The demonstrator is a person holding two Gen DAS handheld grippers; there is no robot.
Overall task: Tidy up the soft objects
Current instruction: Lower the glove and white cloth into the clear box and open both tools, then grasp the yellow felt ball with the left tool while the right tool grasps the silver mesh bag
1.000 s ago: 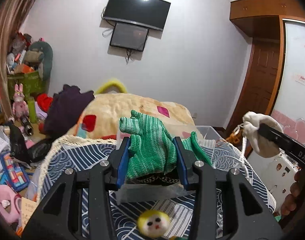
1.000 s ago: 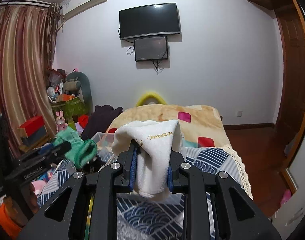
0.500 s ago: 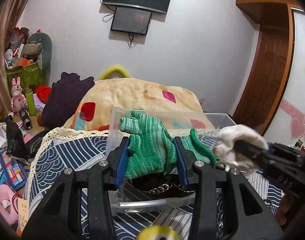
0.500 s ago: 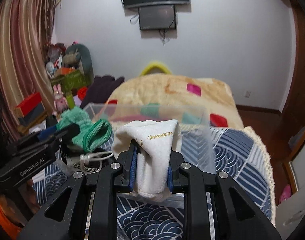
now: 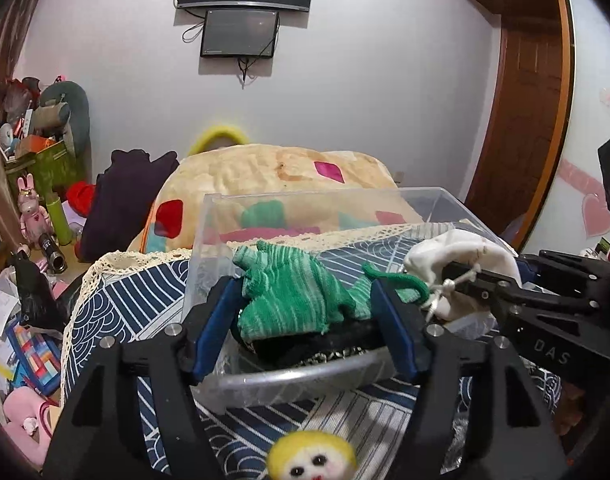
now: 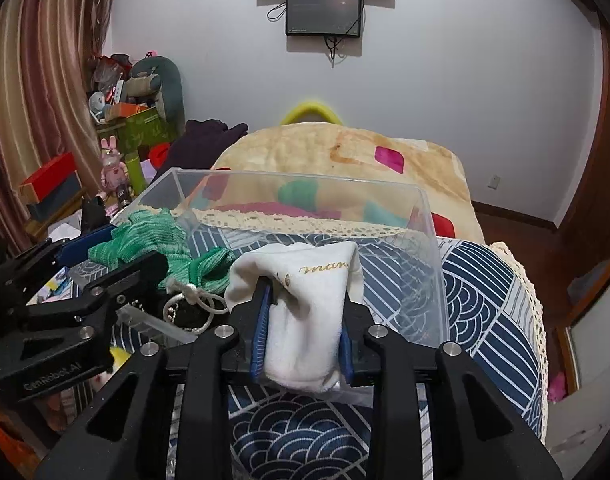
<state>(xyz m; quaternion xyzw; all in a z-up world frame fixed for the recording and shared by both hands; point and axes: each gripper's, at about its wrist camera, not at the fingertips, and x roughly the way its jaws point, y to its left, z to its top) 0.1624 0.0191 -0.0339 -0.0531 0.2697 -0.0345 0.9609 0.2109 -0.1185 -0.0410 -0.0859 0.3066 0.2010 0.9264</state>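
A clear plastic bin [image 5: 325,204] [image 6: 433,280] stands on the blue patterned bedspread. My left gripper [image 5: 305,312] has spread its jaws; the green knit glove [image 5: 293,300] lies loosely between them on dark items in the bin, also seen in the right wrist view [image 6: 157,240]. My right gripper [image 6: 303,344] is shut on a white drawstring pouch [image 6: 305,312] with gold lettering, held inside the bin's near right part; the pouch shows in the left wrist view [image 5: 461,256].
A yellow-haired felt doll head [image 5: 311,458] lies on the bedspread [image 6: 485,292] before the bin. A beige quilt [image 5: 281,172] is heaped behind it. Clutter and toys [image 5: 29,216] fill the floor at left. A wooden door [image 5: 533,120] stands at right.
Both grippers have come down and forward into the clear bin. The left jaws have spread wider, so the glove now rests loose in the bin. The right still holds the pouch.
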